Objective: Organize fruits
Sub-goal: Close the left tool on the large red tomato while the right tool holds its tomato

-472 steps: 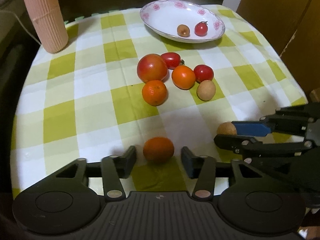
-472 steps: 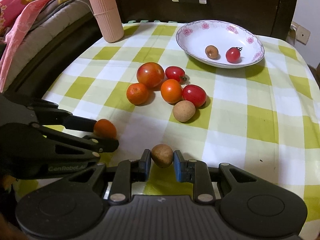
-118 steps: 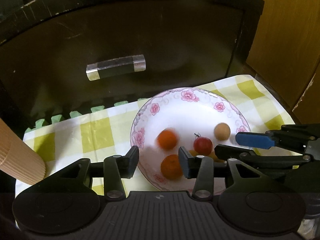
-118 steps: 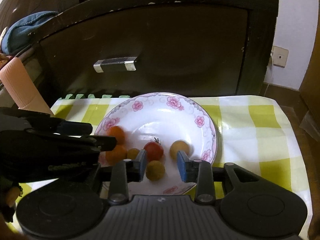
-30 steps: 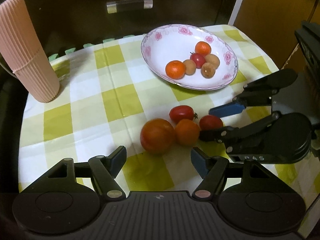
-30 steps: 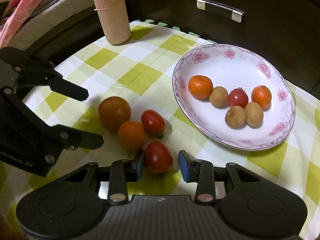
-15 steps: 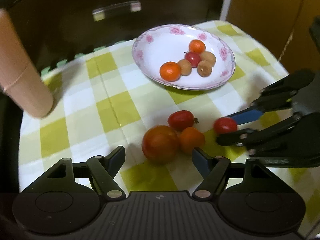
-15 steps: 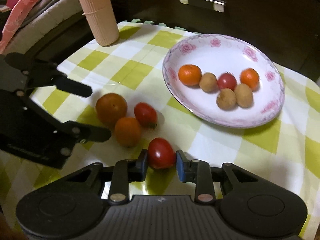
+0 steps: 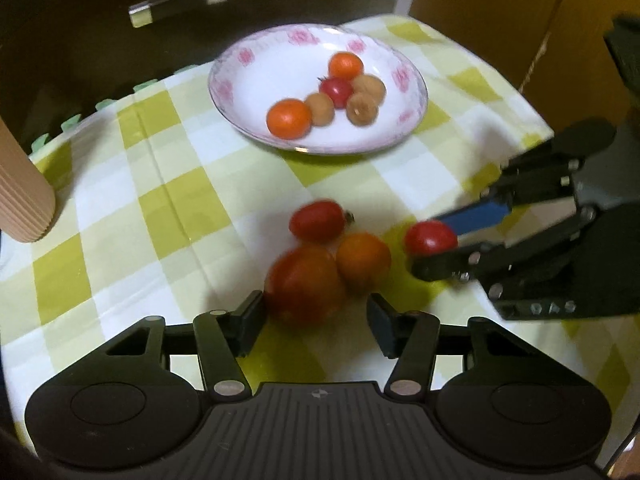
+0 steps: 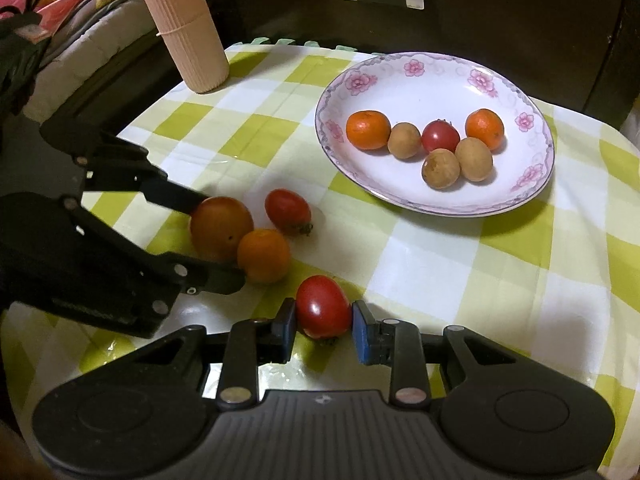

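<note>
A glossy red oval tomato [image 10: 322,307] sat clamped between the right gripper [image 10: 323,329] fingers, while the left gripper [image 9: 315,320] fingers stood apart around a big tomato [image 9: 304,282].

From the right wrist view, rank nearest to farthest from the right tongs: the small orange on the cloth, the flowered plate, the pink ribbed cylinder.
From the right tongs:
1. Small orange, just ahead, left.
2. Flowered plate, farther ahead, right.
3. Pink ribbed cylinder, far back left corner.

The black left gripper [image 9: 316,320], fingers spread wide, flanks a large round red-orange tomato [image 9: 304,282] (blurred) on the green-checked tablecloth [image 9: 120,216].
</note>
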The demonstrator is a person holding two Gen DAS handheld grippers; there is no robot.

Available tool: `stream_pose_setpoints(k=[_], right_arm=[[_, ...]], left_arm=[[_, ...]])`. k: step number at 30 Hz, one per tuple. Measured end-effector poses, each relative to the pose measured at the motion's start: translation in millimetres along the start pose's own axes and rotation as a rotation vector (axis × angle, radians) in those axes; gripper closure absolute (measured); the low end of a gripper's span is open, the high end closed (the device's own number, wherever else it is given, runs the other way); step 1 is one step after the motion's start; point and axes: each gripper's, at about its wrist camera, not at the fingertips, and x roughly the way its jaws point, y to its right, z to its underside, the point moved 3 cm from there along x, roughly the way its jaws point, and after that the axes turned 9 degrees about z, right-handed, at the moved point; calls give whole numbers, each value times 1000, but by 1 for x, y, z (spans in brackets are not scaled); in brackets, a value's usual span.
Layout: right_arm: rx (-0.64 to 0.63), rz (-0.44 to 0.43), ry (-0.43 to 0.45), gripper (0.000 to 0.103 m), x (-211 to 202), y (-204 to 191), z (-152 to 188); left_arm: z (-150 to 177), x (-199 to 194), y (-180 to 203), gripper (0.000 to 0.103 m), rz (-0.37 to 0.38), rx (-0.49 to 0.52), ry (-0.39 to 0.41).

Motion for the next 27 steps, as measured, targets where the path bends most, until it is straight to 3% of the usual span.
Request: stream_pose_setpoints(k=[7, 15, 18, 21, 27], right_arm=[[5, 0, -12, 75, -7, -4, 8], [24, 3, -16, 75, -7, -3, 10], [27, 7, -10, 75, -7, -3, 9], [30, 14, -7, 75, -7, -4, 9], [41, 35, -6, 75, -8, -6, 11]], left_arm=[[-4, -7, -2, 32, -25, 21, 24], [-9, 10, -8, 31, -54, 24, 14], [-12, 11, -7, 37, -43, 8, 36], [-13, 12, -3, 50, -50, 18, 39], [-5, 7, 0, 51, -67, 7, 20]])
